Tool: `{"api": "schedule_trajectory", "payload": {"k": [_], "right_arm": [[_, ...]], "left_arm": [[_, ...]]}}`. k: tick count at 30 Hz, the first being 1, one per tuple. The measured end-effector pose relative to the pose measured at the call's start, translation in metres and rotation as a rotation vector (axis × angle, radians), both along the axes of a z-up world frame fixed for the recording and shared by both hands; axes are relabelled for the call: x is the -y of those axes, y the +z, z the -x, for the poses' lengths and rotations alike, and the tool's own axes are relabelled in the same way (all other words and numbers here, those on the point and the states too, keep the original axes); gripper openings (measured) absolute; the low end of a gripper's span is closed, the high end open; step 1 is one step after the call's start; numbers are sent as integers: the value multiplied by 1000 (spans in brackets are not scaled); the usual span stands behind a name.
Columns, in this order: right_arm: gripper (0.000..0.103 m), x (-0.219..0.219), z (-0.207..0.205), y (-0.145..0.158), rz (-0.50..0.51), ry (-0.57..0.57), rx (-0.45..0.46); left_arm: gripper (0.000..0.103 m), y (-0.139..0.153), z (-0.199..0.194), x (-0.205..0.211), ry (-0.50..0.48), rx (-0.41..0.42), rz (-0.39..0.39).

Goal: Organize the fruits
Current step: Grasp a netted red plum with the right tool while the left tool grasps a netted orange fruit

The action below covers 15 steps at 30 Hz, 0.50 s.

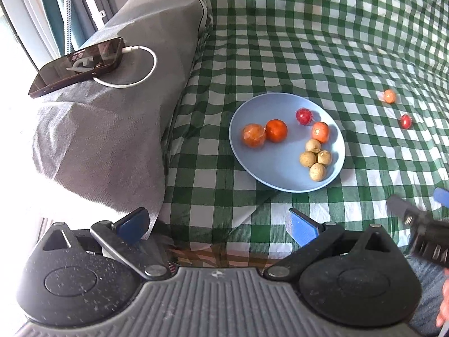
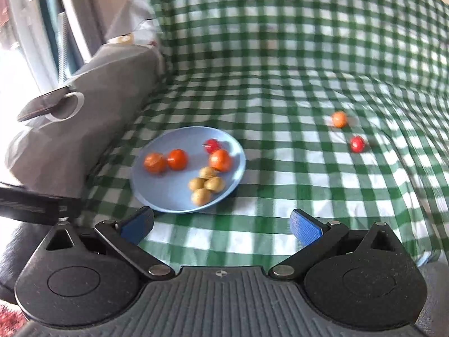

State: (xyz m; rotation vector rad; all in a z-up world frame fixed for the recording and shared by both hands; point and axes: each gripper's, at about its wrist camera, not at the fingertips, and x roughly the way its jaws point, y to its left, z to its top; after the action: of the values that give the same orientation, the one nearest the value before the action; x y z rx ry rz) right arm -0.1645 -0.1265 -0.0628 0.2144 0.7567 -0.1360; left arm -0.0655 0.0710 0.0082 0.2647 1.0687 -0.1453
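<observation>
A light blue plate [image 1: 252, 165] [image 2: 168, 199] lies on the green checked cloth. It holds three orange fruits [image 1: 276, 130] [image 2: 177, 159], a small red fruit [image 1: 304, 116] [image 2: 212, 145] and several tan round fruits [image 1: 315, 158] [image 2: 206, 185]. A loose orange fruit [image 1: 389, 96] [image 2: 339, 119] and a loose red fruit [image 1: 405, 121] [image 2: 357, 143] lie on the cloth to the plate's right. My left gripper [image 1: 217, 226] is open and empty, near the cloth's front edge, short of the plate. My right gripper [image 2: 221, 226] is open and empty, just in front of the plate; it shows at the left wrist view's right edge [image 1: 421, 224].
A grey covered block [image 1: 112, 129] [image 2: 84, 112] stands left of the plate. A dark phone [image 1: 75, 66] with a white cable [image 1: 140, 67] lies on it. The checked cloth [image 1: 336, 42] rises at the back. Curtains [image 1: 56, 5] hang at the far left.
</observation>
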Motion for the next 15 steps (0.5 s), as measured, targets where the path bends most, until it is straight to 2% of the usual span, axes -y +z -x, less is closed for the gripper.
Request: {"api": "schedule_trajectory", "payload": {"k": [8,11,13,15], "right_arm": [[102,109,-43,-55,89,-287,31],[102,158,-71,-81,84,-376,29],[102,185,-92,-96,87,-414,26],[100,203,-109,-107,82,-404,38]], "left_arm": [[103,-12,-32,41,-23,-60,-43],[103,-18,-46,66,-39,-92,-42],[103,-21,-56,82,-47,-109,-37],[103,-25,-65,100,-60,-114,-40]]}}
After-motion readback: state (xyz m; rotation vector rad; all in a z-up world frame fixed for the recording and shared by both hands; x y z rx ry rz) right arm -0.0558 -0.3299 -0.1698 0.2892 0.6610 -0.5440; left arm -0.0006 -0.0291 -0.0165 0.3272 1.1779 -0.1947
